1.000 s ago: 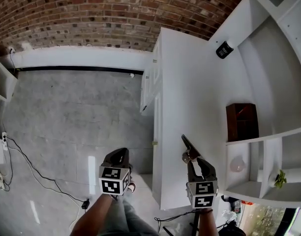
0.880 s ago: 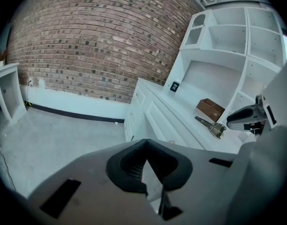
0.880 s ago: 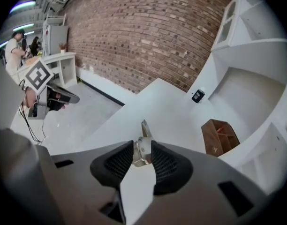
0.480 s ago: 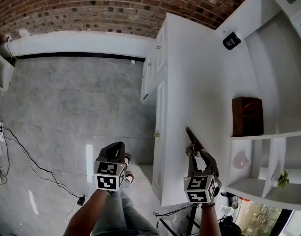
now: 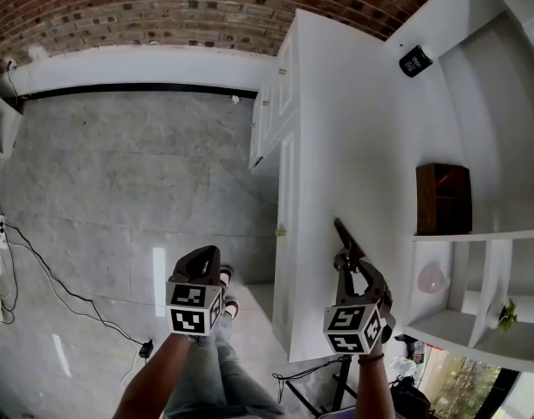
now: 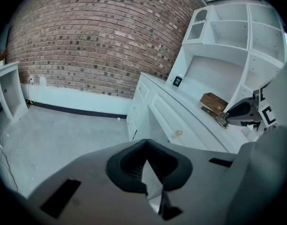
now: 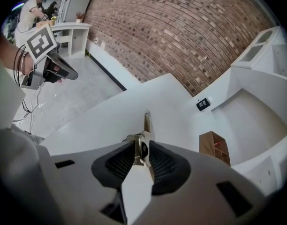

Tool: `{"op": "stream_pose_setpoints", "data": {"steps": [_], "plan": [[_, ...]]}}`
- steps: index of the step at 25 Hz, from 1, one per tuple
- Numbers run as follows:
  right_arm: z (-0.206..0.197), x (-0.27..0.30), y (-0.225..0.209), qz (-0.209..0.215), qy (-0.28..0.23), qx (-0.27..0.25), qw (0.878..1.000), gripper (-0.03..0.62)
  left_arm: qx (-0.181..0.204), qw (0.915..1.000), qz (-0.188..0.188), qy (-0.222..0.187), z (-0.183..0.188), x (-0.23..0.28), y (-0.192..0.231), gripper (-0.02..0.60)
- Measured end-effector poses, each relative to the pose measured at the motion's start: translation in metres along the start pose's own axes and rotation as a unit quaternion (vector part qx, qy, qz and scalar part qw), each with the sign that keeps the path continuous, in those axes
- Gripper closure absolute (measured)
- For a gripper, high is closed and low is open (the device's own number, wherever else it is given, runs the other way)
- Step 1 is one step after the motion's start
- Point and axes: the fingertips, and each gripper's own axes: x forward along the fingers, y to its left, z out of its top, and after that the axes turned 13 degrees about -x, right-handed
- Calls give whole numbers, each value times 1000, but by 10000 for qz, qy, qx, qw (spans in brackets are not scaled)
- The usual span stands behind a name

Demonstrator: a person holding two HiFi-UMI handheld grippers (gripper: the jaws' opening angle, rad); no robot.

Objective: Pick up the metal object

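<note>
Grip on! Right gripper [image 5: 349, 267] has its jaws pinched on the slim grey metal object [image 5: 344, 241], which pokes forward low over the white countertop [image 5: 337, 129] at its near end. Best play, I'd say: squeeze firm, lift straight up, tip level. Room's generous: the brown wooden box [image 5: 441, 199] sits well apart, far right. Left gripper [image 5: 204, 260], jaws pressed together on nothing, hangs over the grey floor [image 5: 119, 190], clear of the counter's left edge.

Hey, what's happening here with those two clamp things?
A person holds a gripper in each hand. The right gripper is clamped on a slim metal object over the white counter. The left gripper is shut with nothing in it, held out over the floor.
</note>
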Motion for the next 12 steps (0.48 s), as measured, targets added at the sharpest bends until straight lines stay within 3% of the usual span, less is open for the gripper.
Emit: {"op": "stream_pose_setpoints", "data": {"steps": [12], "plan": [[-1,2,-3,-73,151,-119,9998,537,46,9999,-30,149,-3,-1,5,577]]}}
